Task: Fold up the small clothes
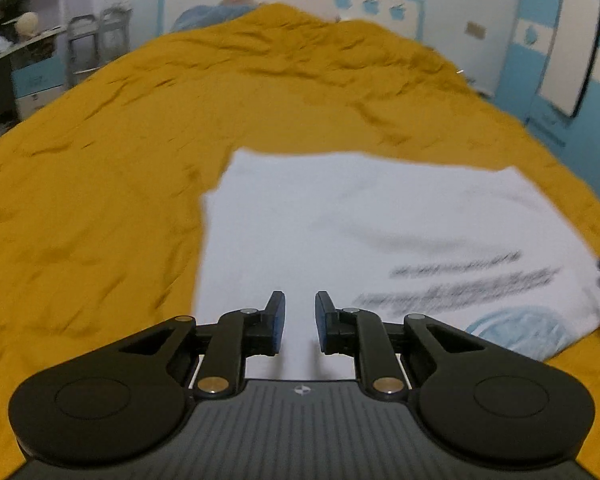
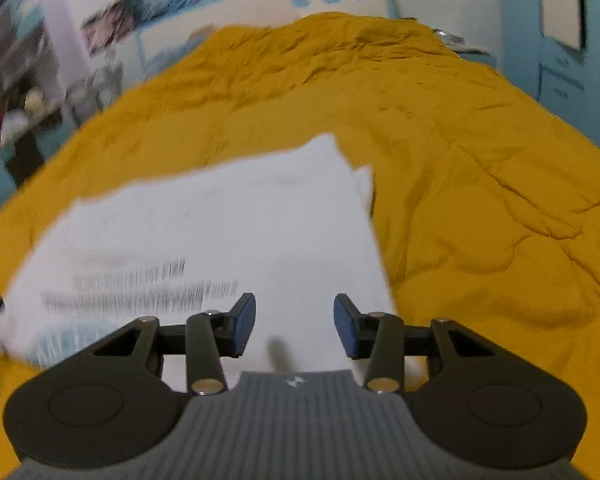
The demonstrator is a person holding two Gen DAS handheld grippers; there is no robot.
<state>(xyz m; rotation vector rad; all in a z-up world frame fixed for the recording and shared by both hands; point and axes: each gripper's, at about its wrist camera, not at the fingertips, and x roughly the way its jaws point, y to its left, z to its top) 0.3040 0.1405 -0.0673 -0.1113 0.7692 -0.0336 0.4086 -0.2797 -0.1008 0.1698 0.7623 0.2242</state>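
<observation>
A white garment point(image 1: 340, 220) with blurred dark lettering and a pale blue round print lies folded flat on a mustard-yellow bedspread point(image 1: 100, 160). My left gripper point(image 1: 300, 308) hovers over the garment's near left part. Its blue pads stand a narrow gap apart with nothing pinched between them. In the right wrist view the same white garment point(image 2: 220, 220) lies on the yellow bedspread point(image 2: 480, 200). My right gripper point(image 2: 295, 312) is open wider above the garment's near right edge, and its jaws hold nothing. Both views are blurred by motion.
The yellow bedspread covers the whole bed and is wrinkled towards the far end. A blue pillow point(image 1: 212, 10) lies at the head. Shelves and folding chairs point(image 1: 96, 40) stand at the left. A blue-and-white wall and a white board point(image 1: 568, 60) are at the right.
</observation>
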